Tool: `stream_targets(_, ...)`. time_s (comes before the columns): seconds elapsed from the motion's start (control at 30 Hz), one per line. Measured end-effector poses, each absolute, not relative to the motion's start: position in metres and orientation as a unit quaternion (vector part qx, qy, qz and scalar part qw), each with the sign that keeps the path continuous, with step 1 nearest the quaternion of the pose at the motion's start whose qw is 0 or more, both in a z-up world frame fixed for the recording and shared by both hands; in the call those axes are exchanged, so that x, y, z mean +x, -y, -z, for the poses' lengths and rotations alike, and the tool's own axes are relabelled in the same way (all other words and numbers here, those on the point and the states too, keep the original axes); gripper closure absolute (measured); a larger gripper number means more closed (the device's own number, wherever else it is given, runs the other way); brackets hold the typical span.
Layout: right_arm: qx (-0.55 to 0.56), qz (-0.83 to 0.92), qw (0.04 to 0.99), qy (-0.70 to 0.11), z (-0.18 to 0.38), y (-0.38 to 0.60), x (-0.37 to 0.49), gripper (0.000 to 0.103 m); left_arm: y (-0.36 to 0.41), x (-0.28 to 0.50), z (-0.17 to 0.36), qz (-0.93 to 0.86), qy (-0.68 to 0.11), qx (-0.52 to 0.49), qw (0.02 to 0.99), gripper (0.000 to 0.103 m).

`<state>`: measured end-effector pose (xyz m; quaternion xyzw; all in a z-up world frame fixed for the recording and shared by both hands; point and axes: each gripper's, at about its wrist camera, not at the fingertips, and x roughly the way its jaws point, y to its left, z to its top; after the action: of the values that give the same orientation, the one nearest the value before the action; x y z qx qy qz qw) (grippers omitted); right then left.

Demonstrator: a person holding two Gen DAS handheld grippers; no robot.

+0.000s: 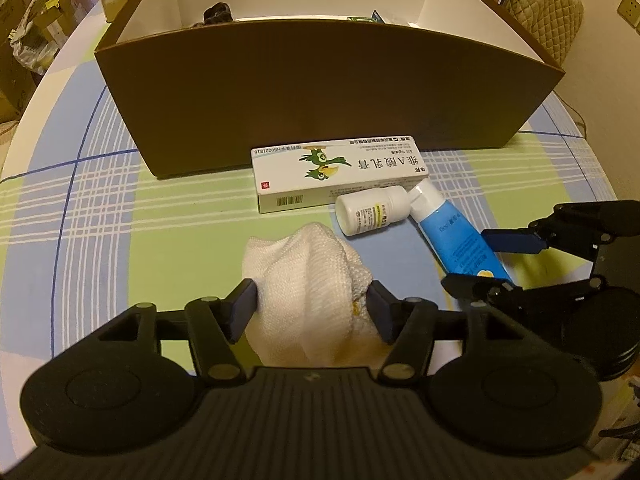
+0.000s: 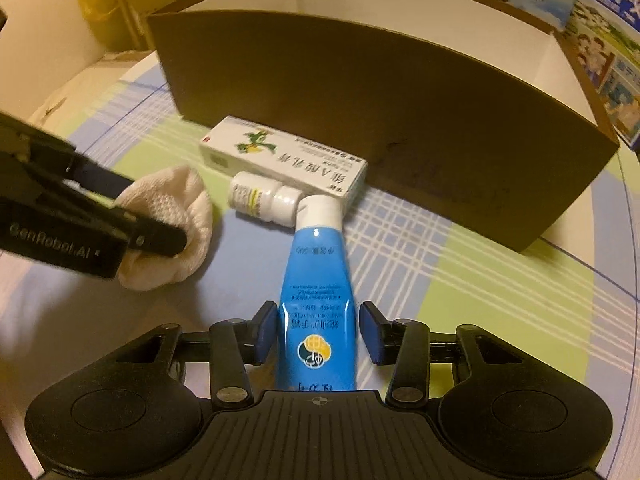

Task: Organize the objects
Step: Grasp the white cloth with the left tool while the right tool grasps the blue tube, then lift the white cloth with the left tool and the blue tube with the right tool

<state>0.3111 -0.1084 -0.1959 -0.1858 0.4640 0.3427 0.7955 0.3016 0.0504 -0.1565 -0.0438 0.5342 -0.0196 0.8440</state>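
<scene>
A crumpled white cloth [image 1: 304, 264] lies on the plaid tablecloth, and my left gripper [image 1: 312, 310] is shut on it, both pads pressed into its sides. The right wrist view shows the same grip [image 2: 158, 214] on the cloth [image 2: 176, 216]. A blue tube [image 2: 318, 280] with a white cap lies between the pads of my right gripper [image 2: 318, 330], which is open with a thin gap on the right side. A small white bottle [image 1: 370, 210] and a white medicine carton [image 1: 336, 176] lie just past the tube's cap, against the brown box [image 1: 328, 92].
The brown box, white inside, is open-topped and holds a dark object [image 1: 218, 14] at its far left. The round table's edge [image 1: 40, 92] curves on the left. Cartons and a quilted chair back [image 1: 548, 12] stand behind the box.
</scene>
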Motion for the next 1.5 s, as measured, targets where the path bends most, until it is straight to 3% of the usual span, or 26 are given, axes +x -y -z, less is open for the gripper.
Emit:
stream_targets(0.8,-0.192,-0.341,0.796,-0.463,0.198,0.102,0.303,0.065,-0.044,0.298,0.156,0.030,-0.527,-0.011,0.849,0.053)
stream_targets(1.23,-0.154,-0.349,0.796,-0.470,0.186,0.109,0.305,0.066,-0.049,0.296,0.145,0.041,-0.515,-0.022,0.856,0.074)
stream_targets(1.5,-0.166,-0.350,0.790,-0.475,0.188,0.107,0.311,0.065,-0.052,0.297,0.148,0.041,-0.520,-0.047,0.852,0.064)
